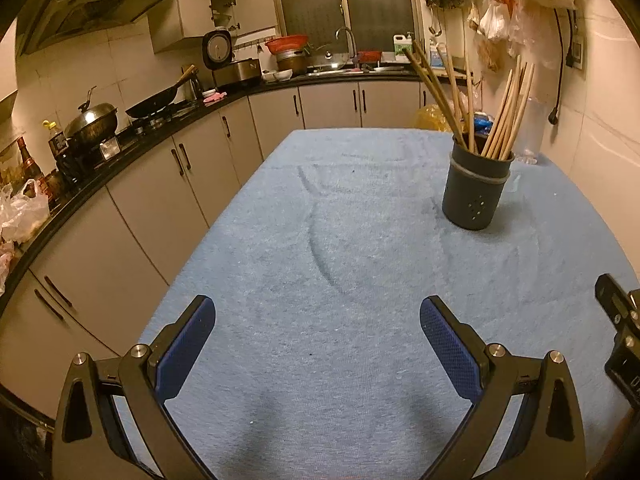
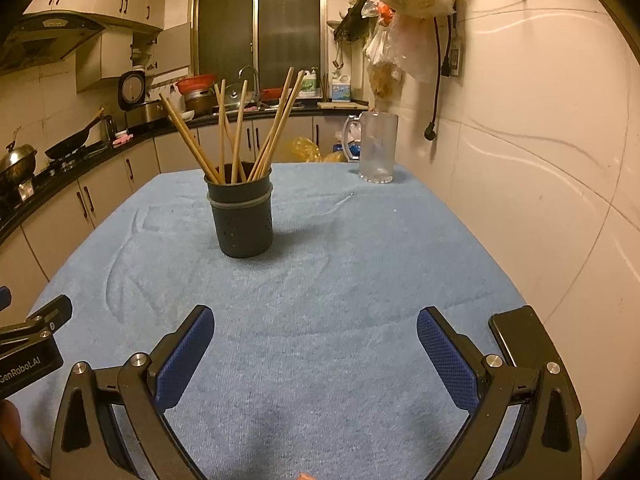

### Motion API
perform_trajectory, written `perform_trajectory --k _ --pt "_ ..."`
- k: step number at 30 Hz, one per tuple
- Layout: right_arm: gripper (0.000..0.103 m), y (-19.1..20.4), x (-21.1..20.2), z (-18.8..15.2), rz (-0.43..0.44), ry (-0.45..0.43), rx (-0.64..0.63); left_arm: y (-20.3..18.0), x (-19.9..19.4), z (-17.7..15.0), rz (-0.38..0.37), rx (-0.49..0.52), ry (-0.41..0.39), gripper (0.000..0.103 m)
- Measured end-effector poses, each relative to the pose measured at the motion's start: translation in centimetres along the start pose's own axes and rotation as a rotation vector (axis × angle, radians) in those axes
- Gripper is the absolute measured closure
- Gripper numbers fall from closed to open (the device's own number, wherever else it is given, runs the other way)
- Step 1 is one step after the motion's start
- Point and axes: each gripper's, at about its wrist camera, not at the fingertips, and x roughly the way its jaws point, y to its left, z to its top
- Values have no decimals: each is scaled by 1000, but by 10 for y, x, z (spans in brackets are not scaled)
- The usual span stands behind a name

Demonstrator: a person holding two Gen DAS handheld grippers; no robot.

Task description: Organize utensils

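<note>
Chopsticks: long wooden chopsticks [image 2: 240,136] stand upright, tips fanning outward.
Holder: dark grey perforated plastic cup [image 2: 244,220] holds them.
Left gripper [image 1: 318,340]: jaws apart, empty.
Right gripper [image 2: 316,340]: jaws apart, empty.

Both wrist views face the holder [image 1: 476,190] across the table [image 2: 320,300].

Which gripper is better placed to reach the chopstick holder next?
Right, probably. The holder sits nearly straight ahead of the open right gripper; from the open left gripper it lies off to the right.

Left tongs [image 1: 318,320] and right tongs [image 2: 314,330] both gape wide, holding nothing.
</note>
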Motion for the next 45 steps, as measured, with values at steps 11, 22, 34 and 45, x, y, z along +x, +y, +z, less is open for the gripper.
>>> perform_trajectory --k 11,22,34,45 --pt "0 -11 -18 5 9 -76 30 -7 -17 0 -15 3 -48 1" --pt "0 -14 -35 -7 20 -71 24 -10 -31 -14 -13 0 -48 1" --pt "0 -17 -52 -7 28 -97 21 -11 -50 -16 -18 7 -86 1" --pt "0 -16 -49 -8 28 -80 24 -13 -47 -17 -20 4 -74 1"
